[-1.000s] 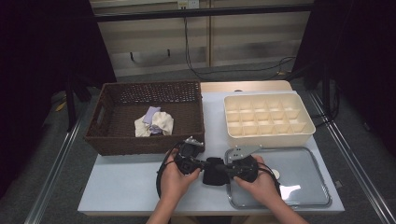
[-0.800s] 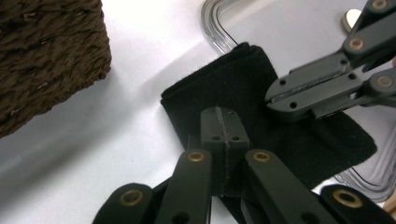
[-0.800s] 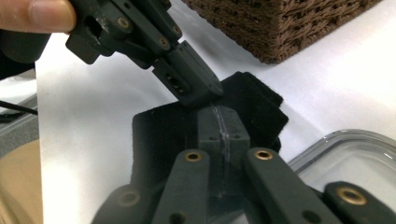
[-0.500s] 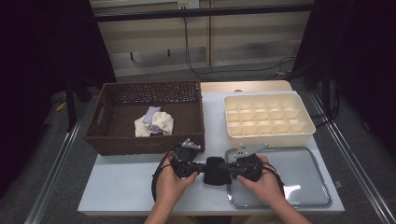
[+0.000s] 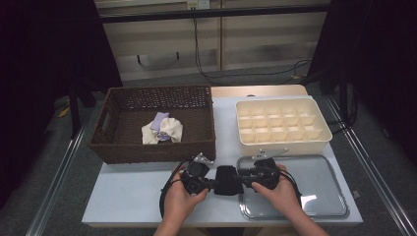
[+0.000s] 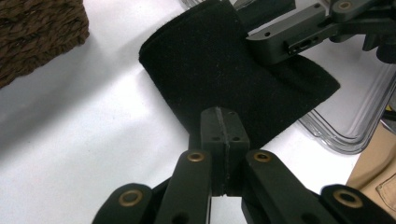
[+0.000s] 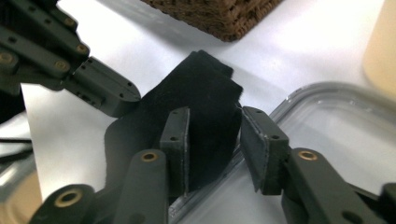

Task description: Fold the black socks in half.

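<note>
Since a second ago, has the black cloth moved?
Yes. The black cloth, pinched by the left hand-held gripper, has slid slightly right toward the clear tray, whose near-left rim it now overlaps.

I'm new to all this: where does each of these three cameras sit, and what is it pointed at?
High view: fixed above the table's near edge, looking forward and down at the wicker basket, divided box, clear tray; both hands enter from below.
Left gripper view: rides the left gripper, facing the black cloth it pinches.
Right gripper view: rides the right gripper, whose jaws have just been opening around the cloth.
Shared: all three show the cloth and tray; each gripper view also catches the other gripper.
</note>
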`<state>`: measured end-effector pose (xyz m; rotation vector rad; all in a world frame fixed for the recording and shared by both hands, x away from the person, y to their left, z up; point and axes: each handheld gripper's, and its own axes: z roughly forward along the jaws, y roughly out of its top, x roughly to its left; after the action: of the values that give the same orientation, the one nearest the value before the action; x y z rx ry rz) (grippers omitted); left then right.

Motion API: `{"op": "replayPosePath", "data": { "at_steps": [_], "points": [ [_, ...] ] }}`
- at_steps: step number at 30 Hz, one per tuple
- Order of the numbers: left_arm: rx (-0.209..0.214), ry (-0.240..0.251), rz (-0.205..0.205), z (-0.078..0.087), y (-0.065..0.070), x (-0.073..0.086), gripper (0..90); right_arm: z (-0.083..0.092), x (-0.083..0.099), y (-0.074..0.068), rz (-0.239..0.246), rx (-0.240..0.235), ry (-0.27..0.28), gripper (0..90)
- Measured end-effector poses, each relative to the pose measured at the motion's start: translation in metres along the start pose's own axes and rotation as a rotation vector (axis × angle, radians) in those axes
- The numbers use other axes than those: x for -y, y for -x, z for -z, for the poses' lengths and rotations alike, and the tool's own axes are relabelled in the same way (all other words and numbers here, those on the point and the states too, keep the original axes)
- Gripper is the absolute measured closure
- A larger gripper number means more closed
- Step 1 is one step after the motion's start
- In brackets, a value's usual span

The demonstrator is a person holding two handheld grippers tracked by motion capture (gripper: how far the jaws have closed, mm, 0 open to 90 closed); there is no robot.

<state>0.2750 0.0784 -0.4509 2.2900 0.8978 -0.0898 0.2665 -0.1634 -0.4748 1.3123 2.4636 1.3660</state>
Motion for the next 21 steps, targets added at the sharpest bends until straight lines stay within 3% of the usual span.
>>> {"op": "replayPosePath", "data": {
  "at_steps": [5,10,15,21],
  "points": [
    [-0.001,0.001,-0.003,0.000,0.000,0.001,90.0,-0.003,0.001,0.006,-0.102,-0.031,-0.004,59.7],
    [0.002,0.014,0.002,-0.001,0.001,0.002,90.0,-0.005,-0.001,0.013,-0.202,-0.115,-0.050,79.9],
    [0.001,0.005,-0.008,0.001,0.001,0.001,90.0,-0.006,-0.010,0.015,-0.190,-0.123,-0.084,86.6],
    [0.013,0.012,-0.005,-0.001,0.004,0.001,90.0,-0.018,-0.025,0.012,-0.135,-0.104,-0.045,86.7]
  ]
}}
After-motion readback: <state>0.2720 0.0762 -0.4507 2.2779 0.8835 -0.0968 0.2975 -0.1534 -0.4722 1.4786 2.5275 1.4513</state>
